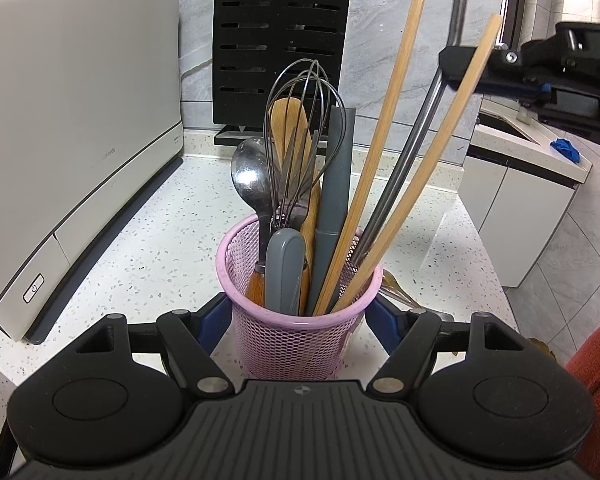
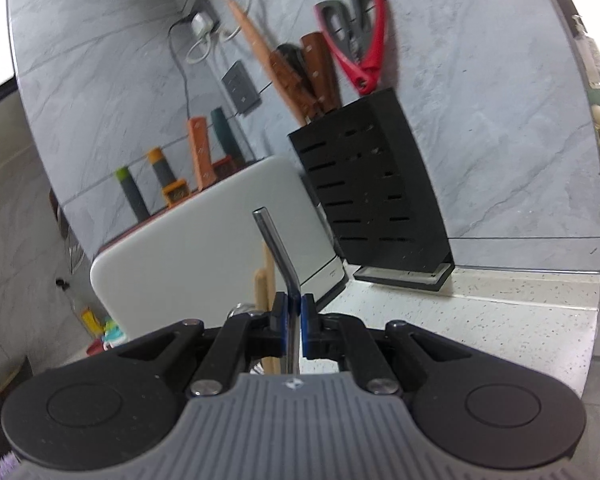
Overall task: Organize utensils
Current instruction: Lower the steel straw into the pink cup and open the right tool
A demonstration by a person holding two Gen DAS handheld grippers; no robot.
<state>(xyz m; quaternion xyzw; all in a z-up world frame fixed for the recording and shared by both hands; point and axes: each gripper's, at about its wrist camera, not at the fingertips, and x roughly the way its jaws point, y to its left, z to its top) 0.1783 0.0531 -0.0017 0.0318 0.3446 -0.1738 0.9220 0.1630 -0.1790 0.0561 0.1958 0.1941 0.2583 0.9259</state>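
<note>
A pink mesh cup [image 1: 296, 340] stands on the speckled counter [image 1: 160, 248], and my left gripper [image 1: 298, 316] is shut on it with a blue pad against each side. The cup holds a whisk [image 1: 304, 120], a metal spoon [image 1: 252, 176], a wooden spatula [image 1: 288, 128], grey-handled tools [image 1: 336, 184] and two wooden chopsticks [image 1: 380, 152]. A bent steel straw [image 1: 404, 160] leans out of the cup to the upper right. My right gripper [image 1: 456, 66] is shut on the straw near its bend. In the right wrist view, the straw [image 2: 278, 252] rises from the closed right gripper [image 2: 294, 308].
A large white appliance [image 1: 80, 120] fills the left. A black knife block [image 1: 280, 40] stands against the marble wall behind the cup. A gold-coloured utensil [image 1: 396, 290] lies on the counter behind the cup. The counter edge drops off at right, near a red sleeve [image 1: 596, 380].
</note>
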